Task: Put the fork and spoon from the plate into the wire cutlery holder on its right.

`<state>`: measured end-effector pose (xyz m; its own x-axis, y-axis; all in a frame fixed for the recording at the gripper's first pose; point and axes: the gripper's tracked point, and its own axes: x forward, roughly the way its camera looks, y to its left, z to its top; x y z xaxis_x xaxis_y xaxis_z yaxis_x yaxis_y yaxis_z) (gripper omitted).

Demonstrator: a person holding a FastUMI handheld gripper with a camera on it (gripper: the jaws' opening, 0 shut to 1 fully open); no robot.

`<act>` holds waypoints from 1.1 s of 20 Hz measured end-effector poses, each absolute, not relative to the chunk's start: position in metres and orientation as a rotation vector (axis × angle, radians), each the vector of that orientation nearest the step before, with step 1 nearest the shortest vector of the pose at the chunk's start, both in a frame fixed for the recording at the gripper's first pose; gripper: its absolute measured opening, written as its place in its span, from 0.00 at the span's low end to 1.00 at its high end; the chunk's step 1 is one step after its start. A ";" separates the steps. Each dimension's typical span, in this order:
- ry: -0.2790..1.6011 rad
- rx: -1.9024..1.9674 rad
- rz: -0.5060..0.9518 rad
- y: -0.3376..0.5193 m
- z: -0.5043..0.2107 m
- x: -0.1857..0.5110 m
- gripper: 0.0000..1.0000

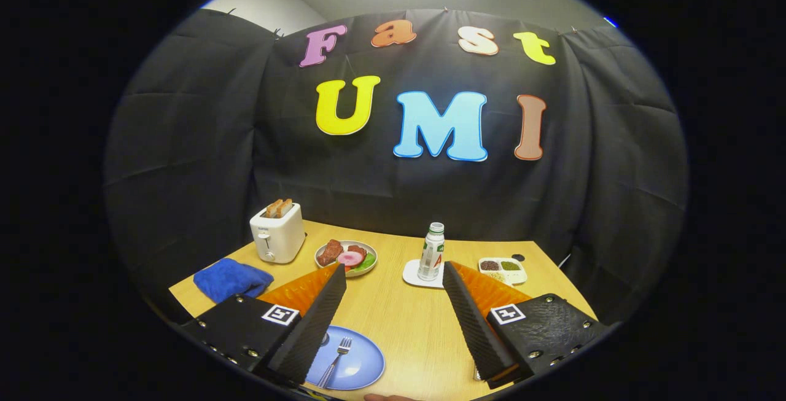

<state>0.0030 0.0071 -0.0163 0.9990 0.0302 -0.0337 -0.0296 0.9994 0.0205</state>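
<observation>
A blue cloth (232, 279) and a toaster (277, 233) sit well back, away from the work. Nearer, the fork (336, 359) lies on the blue plate (362, 367), partly behind the near finger, so the spoon cannot be made out. The gripper (393, 321) hangs spread wide and empty above the table (405, 321), probably ready to descend on the fork; the wire holder is hidden.

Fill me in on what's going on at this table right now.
A handheld gripper hangs open above a light wooden table, holding nothing. Just under its left finger lies a round blue plate with a silver metal fork on it; nothing has been picked up yet. Beyond the fingers stand a white toaster with toast, a plate of meat and greens, a small bottle on a white coaster and a blue cloth.
</observation>
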 end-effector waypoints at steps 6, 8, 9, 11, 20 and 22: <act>0.074 0.011 0.035 0.015 -0.028 0.001 0.97; 0.122 0.005 0.055 0.022 -0.040 0.001 0.98; 0.149 -0.002 0.065 0.025 -0.047 0.001 0.98; 0.215 0.005 0.089 0.032 -0.063 0.001 0.98; 0.560 0.028 0.167 0.069 -0.168 -0.008 0.98; 0.689 0.040 0.198 0.084 -0.202 -0.013 0.98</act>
<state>-0.0133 0.0840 -0.2023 0.7542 0.1943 -0.6272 -0.1679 0.9805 0.1018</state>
